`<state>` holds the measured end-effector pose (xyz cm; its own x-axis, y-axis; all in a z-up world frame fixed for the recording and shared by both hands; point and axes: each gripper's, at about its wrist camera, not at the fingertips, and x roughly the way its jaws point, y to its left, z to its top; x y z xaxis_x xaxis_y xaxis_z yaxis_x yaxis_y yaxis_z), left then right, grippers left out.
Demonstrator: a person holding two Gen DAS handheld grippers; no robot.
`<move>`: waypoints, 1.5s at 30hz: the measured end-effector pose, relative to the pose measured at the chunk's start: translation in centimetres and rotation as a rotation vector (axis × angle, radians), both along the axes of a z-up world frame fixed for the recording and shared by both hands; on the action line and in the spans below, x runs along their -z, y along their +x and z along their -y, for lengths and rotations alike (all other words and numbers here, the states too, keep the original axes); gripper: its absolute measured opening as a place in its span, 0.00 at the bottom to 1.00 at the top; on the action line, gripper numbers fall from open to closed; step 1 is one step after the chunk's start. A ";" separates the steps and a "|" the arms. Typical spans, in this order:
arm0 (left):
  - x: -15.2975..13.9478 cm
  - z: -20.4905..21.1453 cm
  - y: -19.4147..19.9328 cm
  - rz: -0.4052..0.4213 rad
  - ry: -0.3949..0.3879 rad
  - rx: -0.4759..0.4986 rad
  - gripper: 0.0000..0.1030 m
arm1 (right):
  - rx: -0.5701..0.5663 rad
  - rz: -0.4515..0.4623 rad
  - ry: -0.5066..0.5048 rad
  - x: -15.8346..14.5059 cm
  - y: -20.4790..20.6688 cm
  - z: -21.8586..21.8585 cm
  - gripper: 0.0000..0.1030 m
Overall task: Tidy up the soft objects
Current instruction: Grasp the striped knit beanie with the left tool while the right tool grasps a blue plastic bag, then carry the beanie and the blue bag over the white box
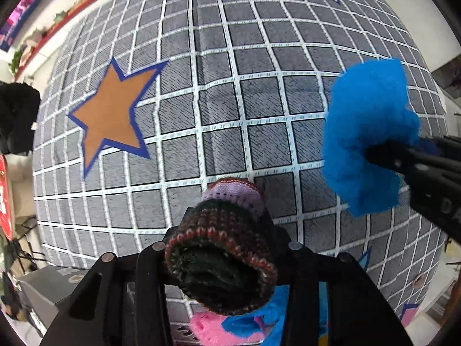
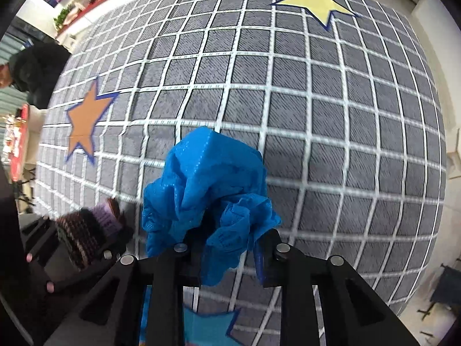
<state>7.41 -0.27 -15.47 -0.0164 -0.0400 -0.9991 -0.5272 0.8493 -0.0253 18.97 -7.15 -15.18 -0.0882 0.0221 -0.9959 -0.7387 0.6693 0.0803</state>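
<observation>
At the far left edge, a dark-clothed person [image 2: 37,72] stands beside the grey grid-patterned mat [image 1: 224,109]. An orange star [image 1: 111,112] with a blue border lies on the left part of the mat, and a pale yellow star [image 2: 314,1] marks its far right corner.

The left gripper [image 1: 224,262] points down at the mat and pinches a rolled knitted sock [image 1: 222,259], dark with reddish stripes and a lilac band at its far end; the sock is lifted above the mat, near the middle of the near edge. Below it, at the near edge, a pink fuzzy piece [image 1: 207,328] and some blue material lie on the mat.

To the right, the right gripper [image 2: 230,253] is pressed together on a crumpled blue cloth [image 2: 207,199], which bunches up between its fingers [image 2: 268,248] and hangs clear of the mat. In the left wrist view the same blue bundle sits at the right, well apart from the sock.
</observation>
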 end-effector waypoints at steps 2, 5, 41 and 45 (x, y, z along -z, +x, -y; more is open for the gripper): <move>-1.2 0.3 -0.2 0.002 0.009 0.009 0.44 | 0.016 -0.003 0.000 -0.8 -0.1 1.7 0.25; -3.0 0.4 -0.2 -0.002 0.025 0.020 0.44 | 0.056 -0.021 -0.010 -1.4 -0.8 4.4 0.25; -12.2 6.2 -18.8 0.198 0.027 0.217 0.44 | 0.480 0.065 0.027 -13.4 -15.0 18.9 0.25; -13.1 5.3 -20.8 0.222 0.033 0.196 0.44 | 0.487 0.114 0.060 -16.0 -16.5 18.2 0.25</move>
<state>-13.42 -5.55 -2.39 0.1980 -0.0254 -0.9799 -0.3376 0.9367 -0.0925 2.49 -25.35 0.83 0.0556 0.0917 -0.9942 -0.3483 0.9350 0.0667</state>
